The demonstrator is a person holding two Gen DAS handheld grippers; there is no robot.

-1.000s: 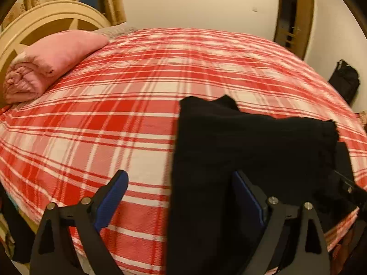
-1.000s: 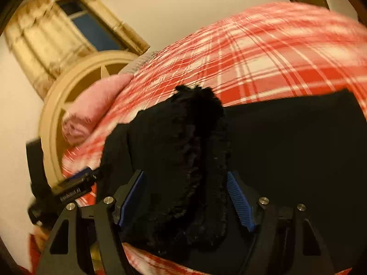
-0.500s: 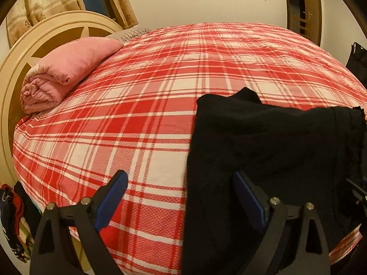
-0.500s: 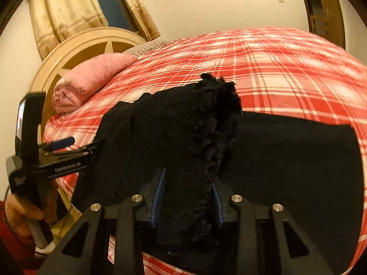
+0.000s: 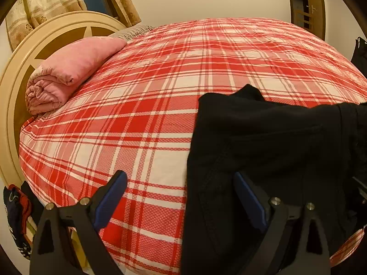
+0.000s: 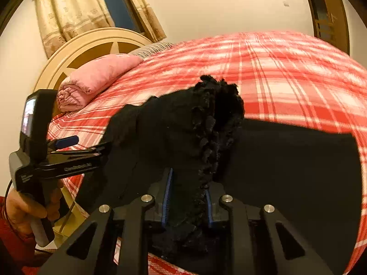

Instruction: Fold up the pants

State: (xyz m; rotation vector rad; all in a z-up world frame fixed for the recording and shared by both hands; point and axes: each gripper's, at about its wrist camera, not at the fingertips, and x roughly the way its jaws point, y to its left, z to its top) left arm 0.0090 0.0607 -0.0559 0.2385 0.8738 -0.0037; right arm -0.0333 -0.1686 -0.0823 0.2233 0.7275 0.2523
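Note:
Black pants (image 5: 263, 142) lie on the near right part of a bed with a red and white plaid cover (image 5: 160, 105). My left gripper (image 5: 181, 197) is open at the pants' left edge: one blue pad over the plaid, the other over the black cloth. My right gripper (image 6: 187, 197) is shut on a bunched, frayed-looking end of the pants (image 6: 206, 123) and holds it lifted above the flat part (image 6: 286, 160). The left gripper also shows in the right wrist view (image 6: 68, 146), held by a hand at the left.
A rolled pink blanket (image 5: 68, 73) lies at the bed's far left by a round cream headboard (image 5: 13, 87). Curtains and a window stand behind it. A wooden door (image 5: 305, 4) is at the far right. Clothes (image 5: 16, 210) hang below the bed's left edge.
My right gripper closed on the bunched end of the pants and lifted it. My left gripper stayed open and drew back a little, so more of the bed shows.

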